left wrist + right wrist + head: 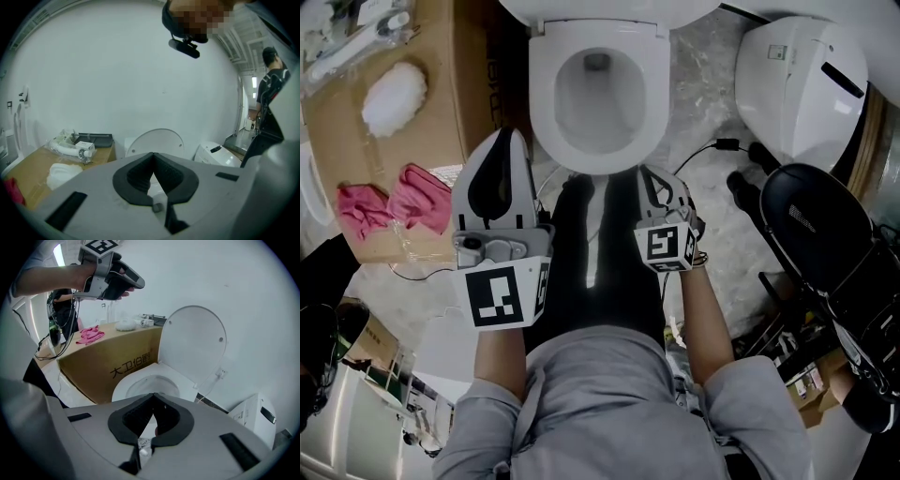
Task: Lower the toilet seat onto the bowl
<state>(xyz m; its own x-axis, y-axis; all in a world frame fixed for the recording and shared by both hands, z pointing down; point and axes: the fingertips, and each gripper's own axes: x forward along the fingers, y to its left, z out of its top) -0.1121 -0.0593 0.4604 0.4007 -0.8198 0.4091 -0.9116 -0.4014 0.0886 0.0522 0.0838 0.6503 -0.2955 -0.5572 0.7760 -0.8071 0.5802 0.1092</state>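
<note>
Your left gripper (506, 141) has its jaws pressed together with nothing between them; in its own view the dark pads (138, 176) meet at the tip, aimed at the white wall (117, 70) above the toilet. Your right gripper (651, 176) is likewise closed on nothing; its pads (133, 416) meet in front of the near rim of the bowl (592, 105). The toilet seat (546, 98) lies flat on the bowl; the lid (194, 341) stands upright against the wall behind it. Neither gripper touches the seat; both hang in front of the toilet, above your black trousers (591, 253), the left one held higher and nearer the cardboard box (441, 66) that stands just beside the toilet. A pink cloth (394, 202) lies on top of the box; a second white toilet body (802, 80) sits on the floor at the other side.
</note>
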